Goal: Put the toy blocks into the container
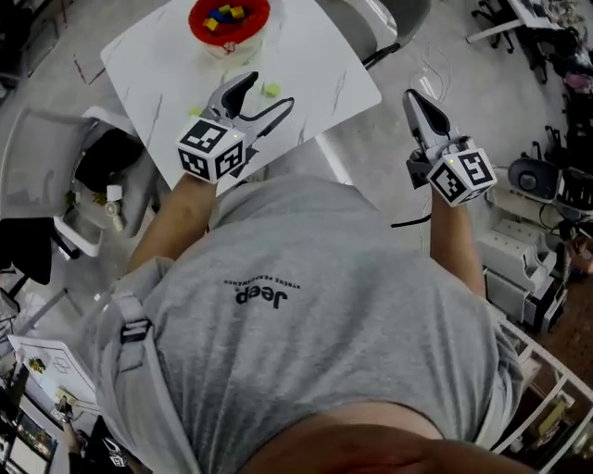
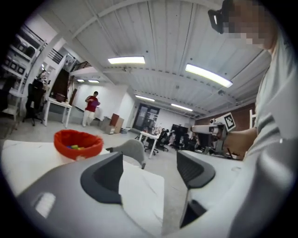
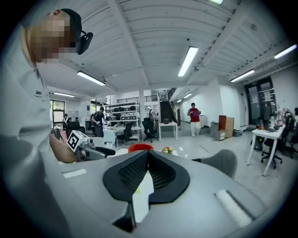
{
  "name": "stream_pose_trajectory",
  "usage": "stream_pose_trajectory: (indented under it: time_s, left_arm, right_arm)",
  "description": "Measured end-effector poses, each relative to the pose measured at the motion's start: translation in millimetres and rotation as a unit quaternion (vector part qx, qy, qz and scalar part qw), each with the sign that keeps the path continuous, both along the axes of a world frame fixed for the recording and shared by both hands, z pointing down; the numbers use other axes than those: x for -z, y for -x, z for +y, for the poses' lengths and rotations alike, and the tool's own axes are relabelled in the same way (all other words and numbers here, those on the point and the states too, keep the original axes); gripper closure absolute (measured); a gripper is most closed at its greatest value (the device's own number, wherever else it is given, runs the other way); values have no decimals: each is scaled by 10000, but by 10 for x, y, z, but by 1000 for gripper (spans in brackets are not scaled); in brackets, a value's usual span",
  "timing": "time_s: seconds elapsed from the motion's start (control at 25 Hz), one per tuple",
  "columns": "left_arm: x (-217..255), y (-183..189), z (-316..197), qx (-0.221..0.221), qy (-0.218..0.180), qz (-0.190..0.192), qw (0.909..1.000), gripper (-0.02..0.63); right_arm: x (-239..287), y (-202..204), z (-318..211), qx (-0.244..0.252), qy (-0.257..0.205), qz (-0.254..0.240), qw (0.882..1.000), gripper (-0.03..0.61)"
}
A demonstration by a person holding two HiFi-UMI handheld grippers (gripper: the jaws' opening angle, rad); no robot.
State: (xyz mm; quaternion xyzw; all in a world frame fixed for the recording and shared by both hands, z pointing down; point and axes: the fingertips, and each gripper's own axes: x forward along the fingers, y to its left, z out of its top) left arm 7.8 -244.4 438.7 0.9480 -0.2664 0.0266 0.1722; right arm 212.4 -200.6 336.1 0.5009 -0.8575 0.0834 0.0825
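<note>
1. Grey T-shirt (image 1: 306, 278), dark "Jeep" print on chest.
2. Grey strap (image 1: 132, 326) with buckle.
3. Left claw (image 1: 269, 91): grey shell, black pads (image 2: 102, 179), black-and-white marker cube (image 1: 211, 148).
4. Right claw (image 1: 414, 97): same build.

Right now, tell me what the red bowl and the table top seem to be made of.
The red bowl is likely thin plastic or fabric: its rim looks wavy and crumpled in the left gripper view. The table top is white with faint grey veins, smooth and matte. It could be stone or marble-print laminate; I cannot tell which.
</note>
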Motion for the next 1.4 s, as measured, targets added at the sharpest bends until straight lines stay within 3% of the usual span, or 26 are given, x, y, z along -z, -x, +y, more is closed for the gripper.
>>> stream_pose_trajectory:
  time_s: [0.16, 0.32, 0.44, 0.72, 0.88, 0.92, 0.96, 1.0, 1.08, 1.16, 1.4]
  left_arm:
    - [-506, 792, -190, 858, 209, -554, 9946, 224]
    - [-1116, 1498, -305, 1665, 707, -1063, 9777, 224]
    - [-1572, 1825, -360, 2048, 1043, -1390, 9633, 224]
    - [-2335, 1948, -471, 2147, 1467, -2052, 9435, 225]
    - [-2623, 1970, -516, 2190, 1787, -2649, 9219, 238]
    - [-2668, 1971, -516, 2157, 1888, -2812, 9158, 270]
    - [-2699, 1968, -511, 2109, 1967, -2935, 9114, 363]
    - [-2712, 1960, -503, 2045, 2018, -2995, 9098, 417]
    - [-2640, 1929, -515, 1903, 2031, -2923, 9149, 417]
    - [-2379, 1890, -626, 1835, 1900, -2685, 9264, 417]
    - [-1197, 1693, -1287, 1666, 947, -2242, 9555, 417]
  right_arm:
    - [-279, 627, -351, 648, 289, 111, 9974, 574]
    - [-522, 1139, -579, 1129, 534, 250, 9918, 574]
    - [-679, 1378, -694, 1330, 667, 330, 9883, 574]
    - [-997, 1619, -873, 1374, 901, 360, 9857, 574]
    - [-1079, 1681, -932, 1360, 934, 367, 9856, 574]
    - [-1084, 1684, -952, 1340, 923, 357, 9860, 575]
    - [-1084, 1681, -970, 1311, 910, 338, 9866, 574]
    - [-1079, 1673, -985, 1277, 895, 314, 9873, 575]
    - [-1053, 1649, -1005, 1213, 857, 267, 9885, 574]
    - [-1009, 1620, -1024, 1171, 805, 236, 9896, 575]
    - [-801, 1474, -1142, 966, 532, 129, 9938, 574]
